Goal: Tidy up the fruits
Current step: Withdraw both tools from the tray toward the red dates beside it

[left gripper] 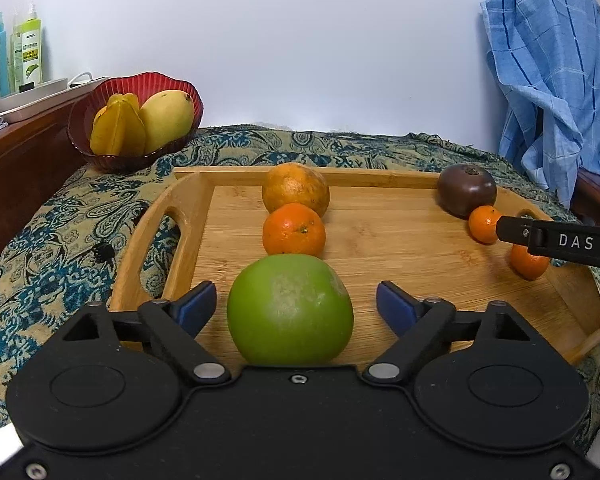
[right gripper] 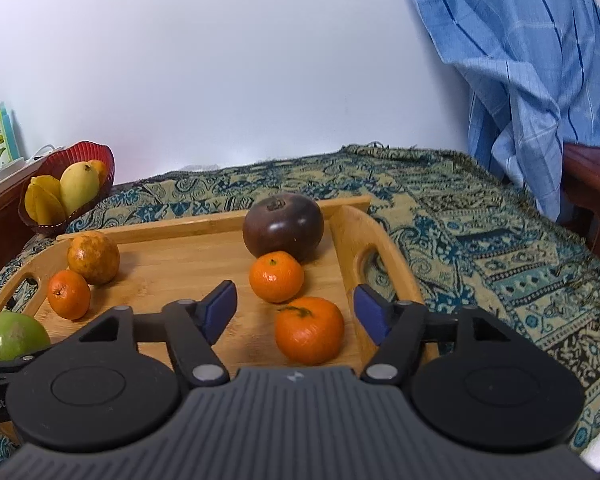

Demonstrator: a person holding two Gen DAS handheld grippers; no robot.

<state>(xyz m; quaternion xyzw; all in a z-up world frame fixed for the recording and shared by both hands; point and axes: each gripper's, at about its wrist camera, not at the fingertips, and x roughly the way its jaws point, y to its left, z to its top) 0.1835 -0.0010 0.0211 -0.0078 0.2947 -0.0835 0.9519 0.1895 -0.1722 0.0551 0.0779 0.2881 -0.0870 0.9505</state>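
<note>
Both spread wide on the wooden tray [left gripper: 188, 204]: left claw [left gripper: 296, 308] flanking the green fruit [left gripper: 290, 310] (pads clear), right claw [right gripper: 296, 312] flanking a mandarin [right gripper: 309, 330], gripping nothing.

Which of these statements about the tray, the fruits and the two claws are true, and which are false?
1. The green fruit lies between the open left claw pads, untouched. True.
2. The right claw is shut on a mandarin. False: it is open; the mandarin sits free between its pads.
3. The dark purple fruit lies in the red bowl. False: it lies on the wooden tray; the red bowl holds yellow fruits.
4. The tray rests on a patterned cloth. True.
</note>
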